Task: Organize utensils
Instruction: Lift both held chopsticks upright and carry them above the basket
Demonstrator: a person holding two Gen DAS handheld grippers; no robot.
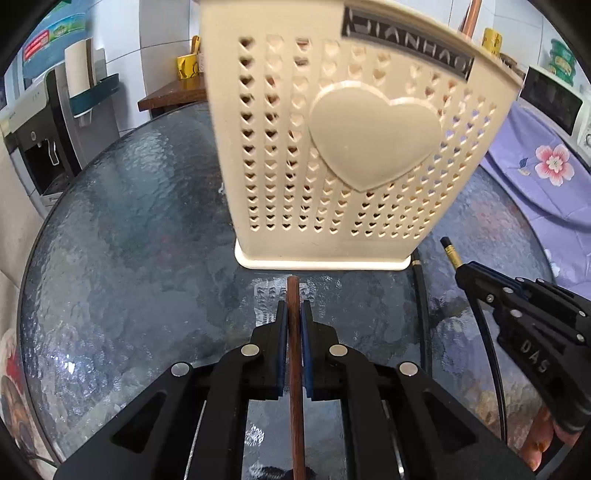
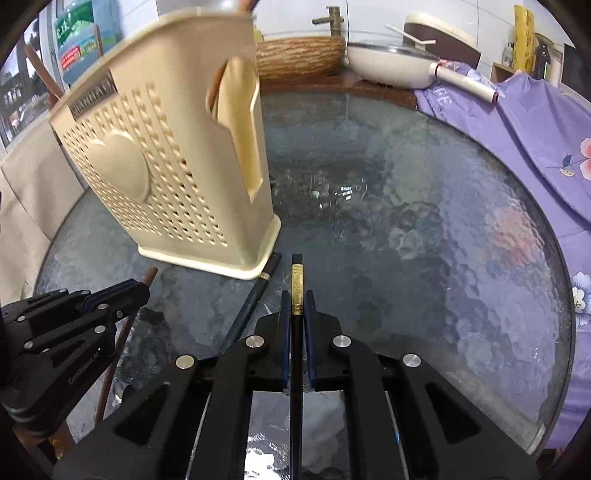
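Cream plastic utensil holder (image 1: 332, 147) with heart-shaped holes stands upright on the round glass table (image 1: 129, 240), so I'll place everything off that. Left gripper (image 1: 294, 314) sits just in front of its base, pinched tight on a brown wooden chopstick (image 1: 294, 354). Right gripper (image 2: 297, 306) is near the holder's front corner, clamped on a black chopstick with a gold band (image 2: 297, 291). Another black chopstick (image 2: 258, 291) lies on the glass, its tip right at the holder's base.

Round glass table (image 2: 443, 229), white tiled wall (image 1: 155, 26), purple floral cloth (image 2: 524, 122)
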